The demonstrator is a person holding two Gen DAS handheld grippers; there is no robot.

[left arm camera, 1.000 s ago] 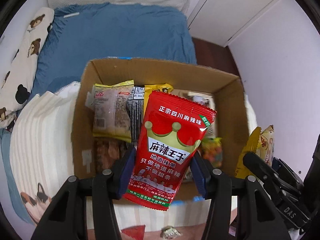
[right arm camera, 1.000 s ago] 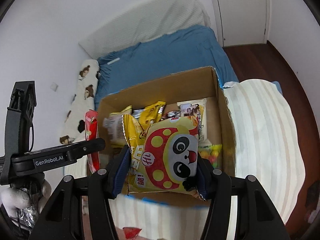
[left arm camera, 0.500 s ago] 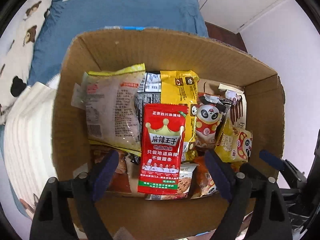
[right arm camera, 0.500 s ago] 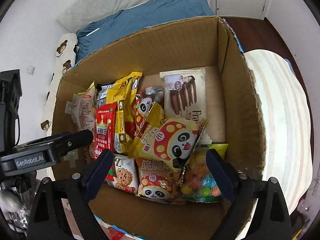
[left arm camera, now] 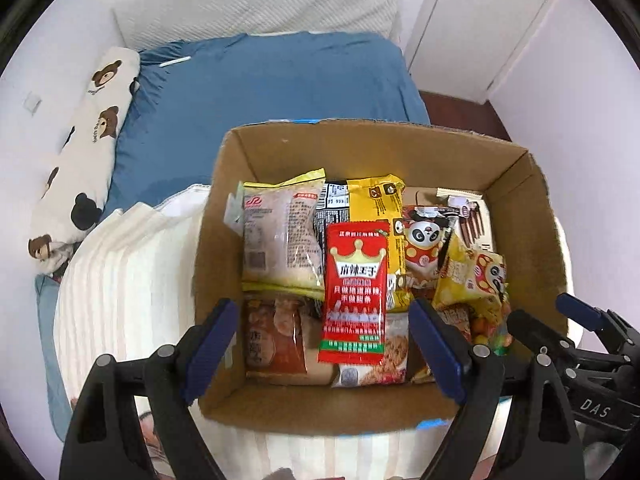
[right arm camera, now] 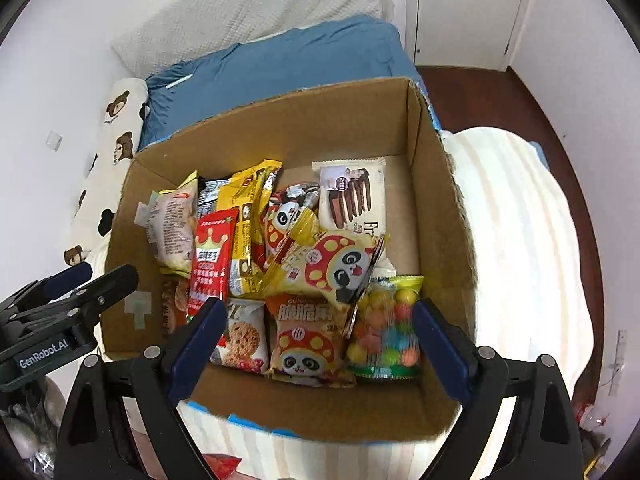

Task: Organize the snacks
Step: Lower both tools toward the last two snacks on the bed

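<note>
Both jaws wide open, empty. Left gripper (left arm camera: 322, 344) hovers over red packet (left arm camera: 356, 292) lying lengthwise in cardboard box (left arm camera: 360, 140); right gripper (right arm camera: 318, 340) over panda bag (right arm camera: 332, 264), tilted.

Box (left arm camera: 280, 408) sits on folded blanket (left arm camera: 120, 280) on the bed (left arm camera: 260, 80), pillow (left arm camera: 80, 152) left. In box: crown pack (left arm camera: 354, 296) centre on other packs, panda pack (right arm camera: 332, 264) right of it, candy bag (right arm camera: 386, 328) near-right corner, biscuit-stick pack (right arm camera: 354, 196) behind.
</note>
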